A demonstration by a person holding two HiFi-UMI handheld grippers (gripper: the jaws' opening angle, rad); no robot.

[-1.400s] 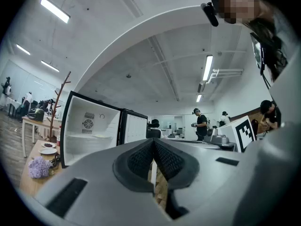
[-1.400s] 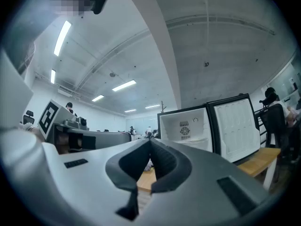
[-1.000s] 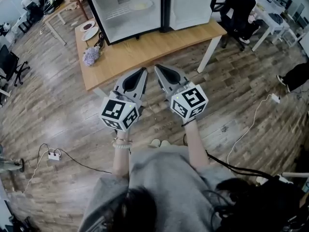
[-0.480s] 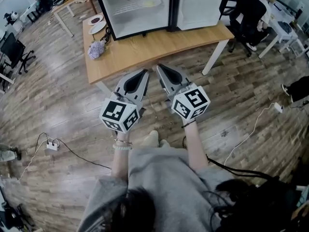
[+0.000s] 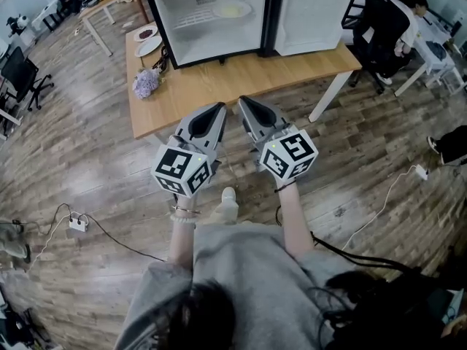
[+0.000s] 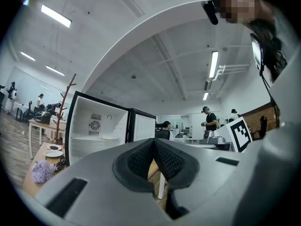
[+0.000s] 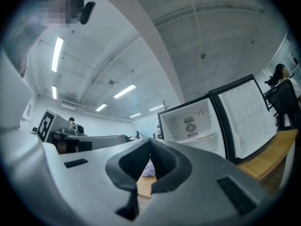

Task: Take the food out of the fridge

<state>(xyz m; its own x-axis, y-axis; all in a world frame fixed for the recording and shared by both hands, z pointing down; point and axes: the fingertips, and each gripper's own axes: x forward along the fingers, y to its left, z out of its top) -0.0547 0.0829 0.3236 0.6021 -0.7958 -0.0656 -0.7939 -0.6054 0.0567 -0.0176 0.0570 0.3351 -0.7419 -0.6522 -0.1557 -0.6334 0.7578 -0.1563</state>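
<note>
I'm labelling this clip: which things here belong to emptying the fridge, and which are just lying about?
Job: open fridge, plate of food inside.
Lying about: purple flowers, dish with something dark, bare dish, power strip on floor.

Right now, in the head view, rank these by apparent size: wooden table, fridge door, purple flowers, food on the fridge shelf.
1. wooden table
2. fridge door
3. purple flowers and food: these look about alike, and the food sits farther from the camera, so I leave them unranked.
</note>
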